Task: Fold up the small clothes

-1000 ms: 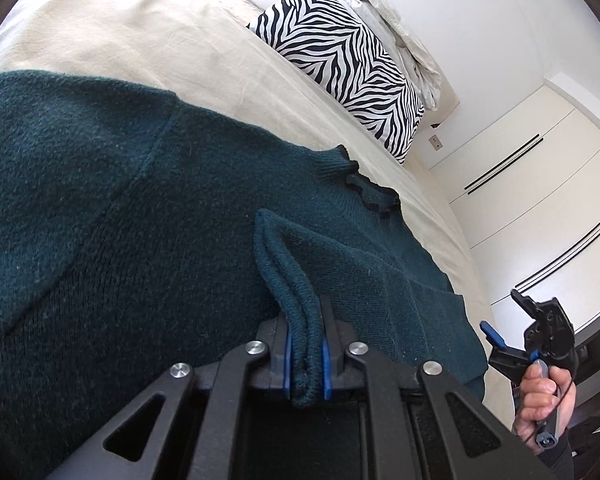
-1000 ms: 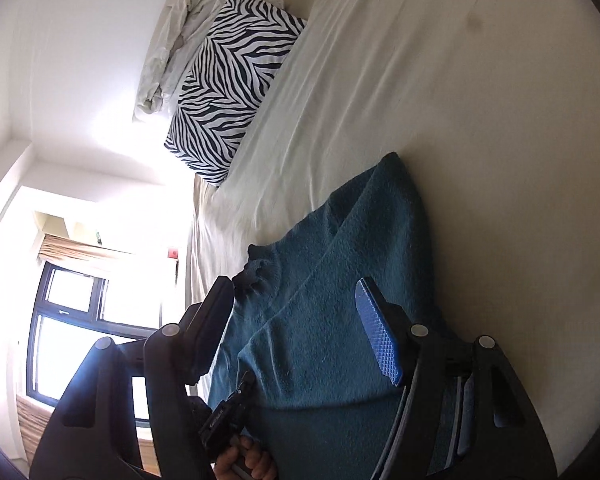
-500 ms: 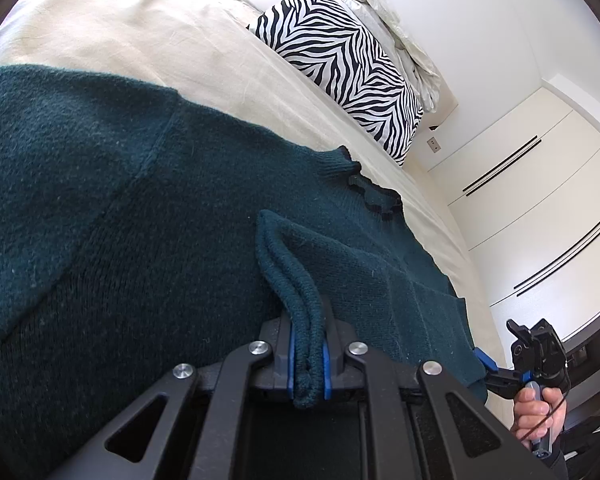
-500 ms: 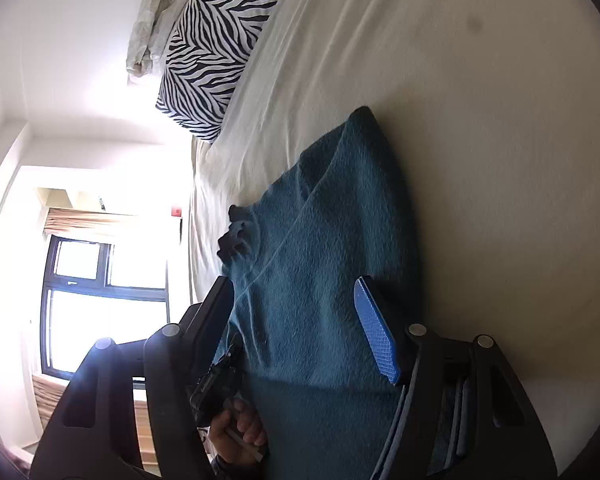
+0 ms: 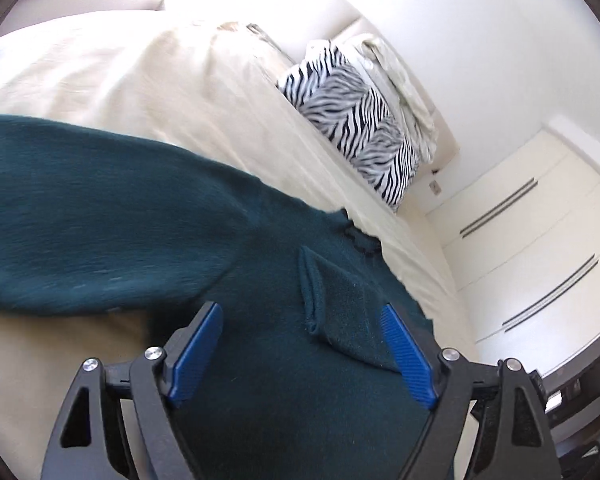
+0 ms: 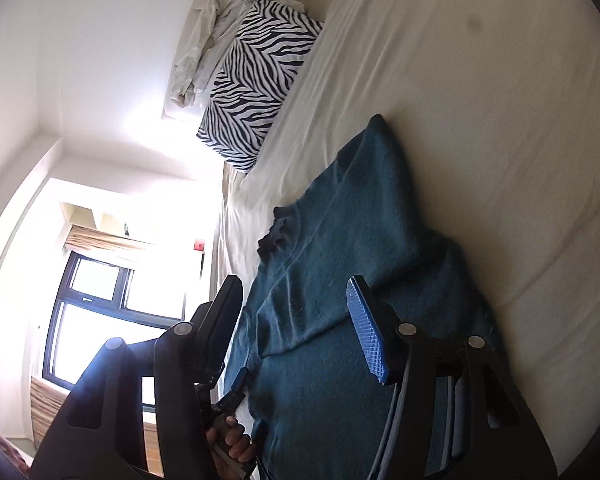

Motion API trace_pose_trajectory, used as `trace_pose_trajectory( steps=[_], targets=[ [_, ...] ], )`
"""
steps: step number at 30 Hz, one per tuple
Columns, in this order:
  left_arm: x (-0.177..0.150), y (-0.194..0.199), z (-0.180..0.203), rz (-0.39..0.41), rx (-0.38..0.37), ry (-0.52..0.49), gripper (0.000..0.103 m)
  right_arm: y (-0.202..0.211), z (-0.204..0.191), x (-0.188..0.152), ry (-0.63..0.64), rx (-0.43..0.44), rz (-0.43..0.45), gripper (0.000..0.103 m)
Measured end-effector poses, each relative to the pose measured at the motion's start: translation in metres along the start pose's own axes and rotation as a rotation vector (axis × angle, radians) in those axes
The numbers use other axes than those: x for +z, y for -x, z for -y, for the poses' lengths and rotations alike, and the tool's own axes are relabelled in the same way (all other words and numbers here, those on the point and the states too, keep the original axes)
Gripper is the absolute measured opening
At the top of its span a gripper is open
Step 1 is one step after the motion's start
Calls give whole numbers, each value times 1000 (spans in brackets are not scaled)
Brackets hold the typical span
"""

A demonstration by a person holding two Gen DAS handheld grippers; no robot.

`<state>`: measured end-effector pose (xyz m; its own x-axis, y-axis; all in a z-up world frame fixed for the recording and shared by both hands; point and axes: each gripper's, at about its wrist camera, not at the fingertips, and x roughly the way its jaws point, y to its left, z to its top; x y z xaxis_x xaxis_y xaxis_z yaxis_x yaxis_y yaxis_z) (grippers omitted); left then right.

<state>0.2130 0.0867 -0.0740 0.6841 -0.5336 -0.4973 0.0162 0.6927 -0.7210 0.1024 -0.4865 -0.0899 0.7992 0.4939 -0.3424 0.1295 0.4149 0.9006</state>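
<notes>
Teal sweater (image 5: 100,216) lies flat on the bed (image 5: 140,80). Your left gripper (image 5: 300,348) is opening wide, cuff (image 5: 312,300) free between its jaws; right gripper (image 6: 296,320) is closing, pinching nothing — snag the knit and the sleeve fold drags loose.

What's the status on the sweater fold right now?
Left gripper opening, nothing pinched. Right gripper closing, nothing between its fingers. Green sweater flat on bed, cuff folded onto body. Nothing in the way.

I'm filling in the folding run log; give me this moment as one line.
step: sleeve fold | left gripper: opening, cuff unpinched | right gripper: closing, empty | dark teal knitted sweater: flat on cream bedsheet
</notes>
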Motion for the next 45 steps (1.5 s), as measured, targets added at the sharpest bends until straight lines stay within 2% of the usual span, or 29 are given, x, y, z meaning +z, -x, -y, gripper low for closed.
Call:
trace_pose_trajectory(
  steps=[6,7,8,10,13,15,16,17,18,20,21,23,26,28,30,32,35,37,38,40,41,45],
  targets=[
    [-6,131,-129,229,45,409,83,-29,-48,-81,55,54,-121,55],
    [-7,148,-148,276,56,468,81,-38,-54,-95,58,63,-143,55],
    [-6,163,-166,318,65,523,74,-46,-59,-108,57,68,-163,55],
    [-3,181,-191,379,62,614,70,-65,-71,-131,59,82,-209,55],
    [7,188,-209,444,100,654,68,-87,-88,-160,85,70,-261,55],
    [13,183,-222,467,115,714,49,-95,-98,-176,101,62,-289,55],
    [16,181,-228,486,111,736,45,-98,-102,-181,109,60,-295,55],
    [21,178,-233,496,118,742,33,-98,-106,-187,117,59,-300,55],
    [25,174,-238,489,141,748,11,-98,-110,-191,124,61,-303,55],
    [34,166,-239,461,165,750,8,-96,-116,-197,140,56,-302,55],
    [42,164,-232,451,185,710,8,-94,-118,-195,152,53,-297,55],
    [60,156,-195,420,243,543,8,-88,-119,-190,170,41,-286,55],
    [82,129,-113,355,307,222,8,-86,-117,-187,180,30,-266,55],
    [80,98,-48,290,345,-17,8,-82,-112,-184,176,28,-252,55],
    [56,53,19,207,386,-277,9,-75,-104,-177,160,28,-236,55],
    [15,1,74,123,451,-549,9,-71,-93,-170,143,23,-223,55],
    [-51,-61,112,21,509,-806,9,-71,-78,-161,126,-17,-206,55],
    [-76,-86,111,-36,540,-859,11,-72,-68,-154,114,-36,-207,55],
    [-84,-93,105,-56,552,-857,15,-76,-63,-151,100,-45,-214,55],
    [-92,-94,87,-81,578,-855,16,-85,-55,-144,76,-48,-235,55],
    [-92,-93,84,-79,572,-848,18,-93,-53,-142,72,-48,-244,55],
    [-83,-84,80,-46,556,-793,34,-141,-60,-143,61,-23,-329,55]
  ],
)
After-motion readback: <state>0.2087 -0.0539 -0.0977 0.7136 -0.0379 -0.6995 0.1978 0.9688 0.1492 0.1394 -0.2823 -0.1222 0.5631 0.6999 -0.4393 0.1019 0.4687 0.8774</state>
